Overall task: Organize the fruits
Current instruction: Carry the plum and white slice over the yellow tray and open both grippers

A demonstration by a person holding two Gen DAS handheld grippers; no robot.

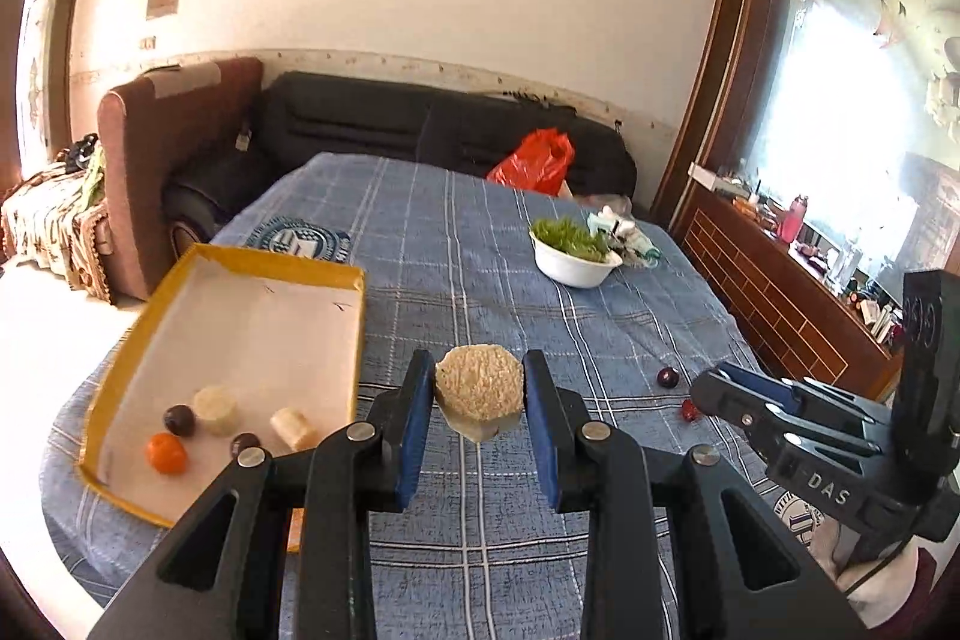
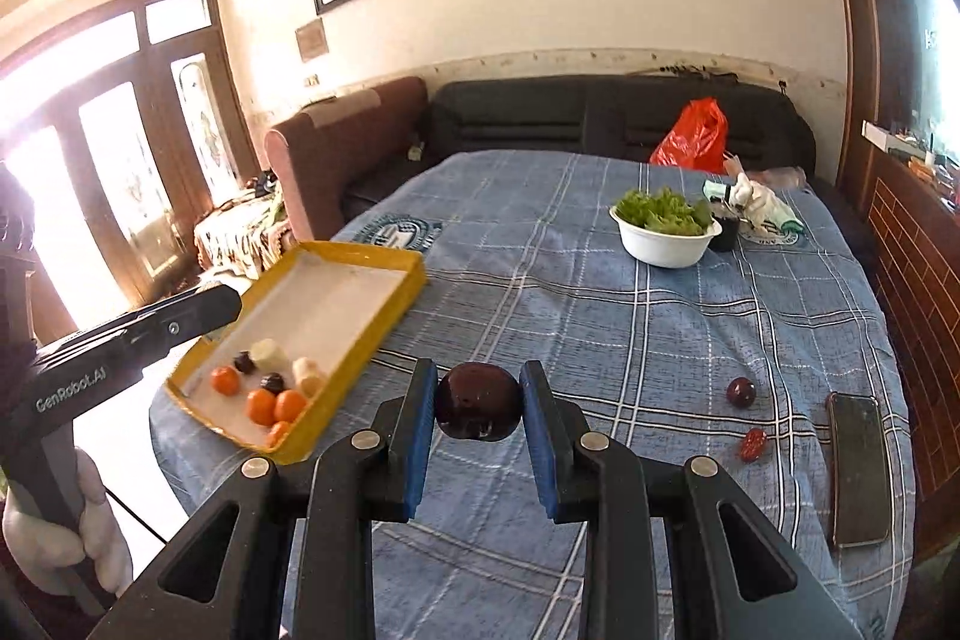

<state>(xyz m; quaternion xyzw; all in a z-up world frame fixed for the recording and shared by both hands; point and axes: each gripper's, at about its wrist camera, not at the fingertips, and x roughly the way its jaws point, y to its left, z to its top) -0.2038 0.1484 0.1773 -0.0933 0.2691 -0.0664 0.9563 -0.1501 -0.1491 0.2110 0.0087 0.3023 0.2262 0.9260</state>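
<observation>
My left gripper [image 1: 479, 403] is shut on a pale, rough cut fruit chunk [image 1: 479, 388], held above the blue checked tablecloth [image 1: 480, 268] just right of the yellow tray [image 1: 282, 268]. The tray holds an orange [image 1: 166, 453], dark plums [image 1: 180, 419] and pale fruit pieces [image 1: 215, 409]. My right gripper [image 2: 478, 409] is shut on a dark plum [image 2: 477, 402], also right of the tray [image 2: 360, 259]. Another plum [image 2: 740, 391] and a small red fruit [image 2: 752, 445] lie on the cloth to the right.
A white bowl of greens [image 2: 665, 229] stands at the back right with clutter behind it. A phone [image 2: 858, 469] lies near the right table edge. A red bag [image 2: 690, 136] sits on the dark sofa [image 2: 600, 112] beyond the table.
</observation>
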